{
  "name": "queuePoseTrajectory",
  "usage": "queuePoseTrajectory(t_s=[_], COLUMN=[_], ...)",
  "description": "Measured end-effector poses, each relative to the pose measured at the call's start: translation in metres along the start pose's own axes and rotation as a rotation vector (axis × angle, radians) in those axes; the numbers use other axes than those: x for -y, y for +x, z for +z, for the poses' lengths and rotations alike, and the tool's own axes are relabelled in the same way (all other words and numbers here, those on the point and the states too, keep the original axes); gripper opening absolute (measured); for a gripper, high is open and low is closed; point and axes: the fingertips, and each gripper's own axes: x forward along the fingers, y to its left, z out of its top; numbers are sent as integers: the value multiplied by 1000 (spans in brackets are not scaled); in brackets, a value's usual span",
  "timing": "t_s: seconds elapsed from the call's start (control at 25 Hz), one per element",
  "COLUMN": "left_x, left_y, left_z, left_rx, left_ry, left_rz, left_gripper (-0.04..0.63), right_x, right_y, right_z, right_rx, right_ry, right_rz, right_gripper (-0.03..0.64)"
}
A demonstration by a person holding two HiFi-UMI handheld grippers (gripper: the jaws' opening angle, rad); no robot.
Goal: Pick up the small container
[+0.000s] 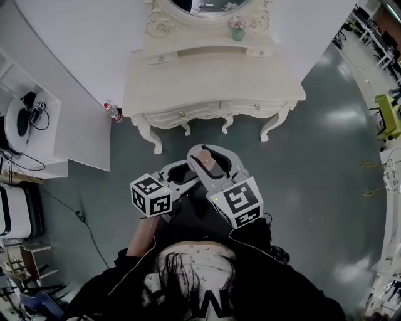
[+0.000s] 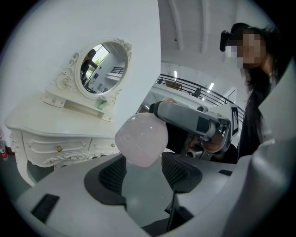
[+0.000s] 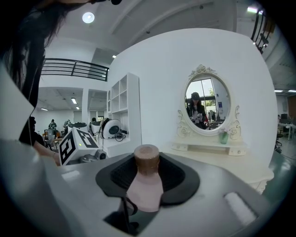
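**Holding the small container in the air in front of the bench**

At the far left we see white shelves against the wall, with a round white device and dark cables on top. A small red-and-white bottle sits on the grey floor by the bench's left legs. The bench is cream and carved, with knobbed drawers and an oval mirror at its back. A little green pot stands on the ledge under the mirror.

Nearer to us, well apart from the bench, the two tools meet above the floor. The left hand-held gripper reaches in from the left. Its jaws are drawn to a narrow gap, with the rounded pale-pink end of the small container between their tips. In the left gripper view that end fills the gap.

The container is a pale-pink bottle with a brownish cap, and both tools carry it.

The right hand-held gripper comes in from the right with its jaws closed on the bottle's body. A black pad presses on each side, and the cap stands above them. The two pairs of jaws cross at the container. Below them in the head view lies the person's dark jacket.
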Motion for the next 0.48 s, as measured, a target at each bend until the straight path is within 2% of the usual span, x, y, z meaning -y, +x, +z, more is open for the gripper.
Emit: queuePoseTrajectory(t_s=[0.48], left_x=[-10], left_y=[-4], left_z=[7], left_rx=[-20], left_ry=[6], left_rz=[-9], left_gripper=[222], right_x=[1], right_y=[12], right_z=[4], right_rx=[-4], right_ry=[7], right_rz=[-25], right_gripper=[146])
